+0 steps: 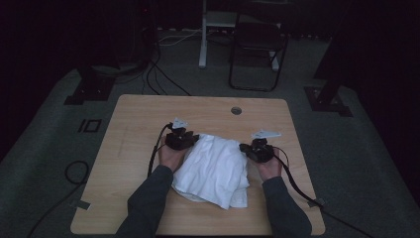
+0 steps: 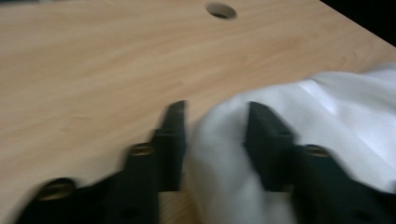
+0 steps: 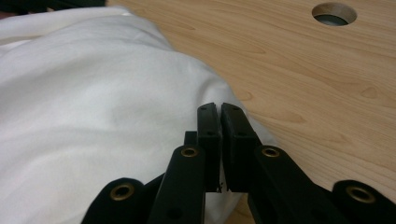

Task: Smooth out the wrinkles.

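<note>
White towel [image 1: 214, 166] running near-to-far, left gripper [image 2: 215, 121] apparently astride its corner, right gripper [image 3: 220, 109] pinched closed.

Bare wooden tabletop [image 1: 143, 124] lies wide open along the left side and across the far edge, with a round cable hole [image 1: 236, 110] the sole break in that far strip. The middle is taken up by the rumpled white cloth [image 1: 215, 166], a soft mound running down to the near edge. The left gripper [image 1: 181, 138] crowds the cloth's far left corner and the right gripper [image 1: 256, 148] its right side. Cables [image 1: 292, 181] trail across the table's near right; beyond the table stands a folding chair [image 1: 257, 47].
</note>
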The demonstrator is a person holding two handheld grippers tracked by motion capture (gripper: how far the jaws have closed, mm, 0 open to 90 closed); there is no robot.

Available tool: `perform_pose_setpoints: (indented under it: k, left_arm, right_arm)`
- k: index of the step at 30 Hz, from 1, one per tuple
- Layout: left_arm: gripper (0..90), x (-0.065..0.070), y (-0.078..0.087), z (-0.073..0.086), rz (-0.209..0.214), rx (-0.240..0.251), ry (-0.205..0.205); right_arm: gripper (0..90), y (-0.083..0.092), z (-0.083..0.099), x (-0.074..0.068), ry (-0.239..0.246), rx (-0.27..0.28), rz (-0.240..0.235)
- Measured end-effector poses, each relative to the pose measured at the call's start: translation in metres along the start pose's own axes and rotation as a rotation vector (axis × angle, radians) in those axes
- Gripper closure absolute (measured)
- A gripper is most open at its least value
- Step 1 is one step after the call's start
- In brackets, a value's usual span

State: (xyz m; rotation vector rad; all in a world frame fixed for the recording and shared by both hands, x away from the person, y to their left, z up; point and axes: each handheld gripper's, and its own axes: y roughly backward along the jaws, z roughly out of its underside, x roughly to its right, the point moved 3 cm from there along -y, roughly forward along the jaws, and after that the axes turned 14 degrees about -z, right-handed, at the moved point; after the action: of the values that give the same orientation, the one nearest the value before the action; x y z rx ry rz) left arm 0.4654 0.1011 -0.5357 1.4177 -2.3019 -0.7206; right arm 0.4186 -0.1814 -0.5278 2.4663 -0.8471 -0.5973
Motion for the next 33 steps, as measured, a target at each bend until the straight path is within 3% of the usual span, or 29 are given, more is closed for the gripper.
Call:
perform_pose_setpoints:
  k: [2,5,10,13,15,18,19,21,23,24,25,26,27,29,30,32,33]
  left_arm:
    - [90.0,0.004,0.0,0.001,-0.012,-0.004,-0.033]
    - [90.0,0.006,0.002,0.002,-0.051,-0.01,-0.072]
    - [90.0,-0.006,0.005,0.008,-0.128,-0.045,-0.069]
    - [90.0,-0.012,0.003,0.014,-0.152,-0.073,-0.068]
    - [90.0,-0.013,0.003,0.016,-0.126,-0.071,-0.048]
    - [89.4,-0.011,0.003,0.012,-0.086,-0.03,-0.033]
    - [82.5,-0.008,0.003,0.008,-0.058,-0.013,-0.035]
    - [71.1,-0.005,0.002,0.003,-0.078,0.002,-0.051]
    - [62.6,-0.003,0.001,-0.001,-0.064,0.016,-0.043]
    - [57.5,-0.002,-0.002,-0.005,-0.048,0.031,-0.011]
    - [52.5,-0.002,-0.002,-0.005,-0.048,0.031,-0.011]
    - [51.7,-0.001,-0.005,-0.007,-0.006,0.042,0.022]
    - [51.0,0.0,-0.007,-0.007,0.009,0.049,0.034]
    - [53.1,0.0,-0.009,-0.006,0.026,0.049,0.041]
    - [57.1,0.002,-0.013,-0.004,0.061,0.036,0.053]
    - [74.0,0.004,-0.014,-0.002,0.102,0.032,0.041]
    - [85.2,0.007,-0.014,-0.002,0.104,0.03,0.016]
  right_arm:
    - [86.4,0.002,0.0,0.0,0.006,0.0,-0.002]
    - [86.8,0.006,0.0,0.001,0.011,0.007,0.008]
    - [87.2,0.023,-0.003,0.01,-0.011,0.05,0.033]
    - [87.9,0.03,-0.003,0.019,-0.033,0.061,0.086]
    - [87.7,0.031,-0.001,0.024,-0.052,0.067,0.098]
    - [87.0,0.026,0.002,0.024,-0.035,0.05,0.073]
    - [87.0,0.024,0.003,0.024,-0.028,0.039,0.074]
    - [87.1,0.022,0.005,0.023,-0.028,0.033,0.074]
    - [87.1,0.022,0.005,0.022,-0.029,0.033,0.074]
    - [87.1,0.022,0.005,0.022,-0.029,0.034,0.072]
    - [87.1,0.022,0.004,0.022,-0.029,0.035,0.069]
    - [87.1,0.022,0.004,0.022,-0.029,0.036,0.065]
    - [87.0,0.023,0.004,0.022,-0.027,0.034,0.065]
    - [87.0,0.023,0.004,0.021,-0.022,0.034,0.059]
    - [86.8,0.023,0.004,0.021,-0.018,0.035,0.055]
    - [86.3,0.022,0.005,0.02,-0.017,0.034,0.046]
    - [86.0,0.022,0.005,0.02,-0.015,0.034,0.043]
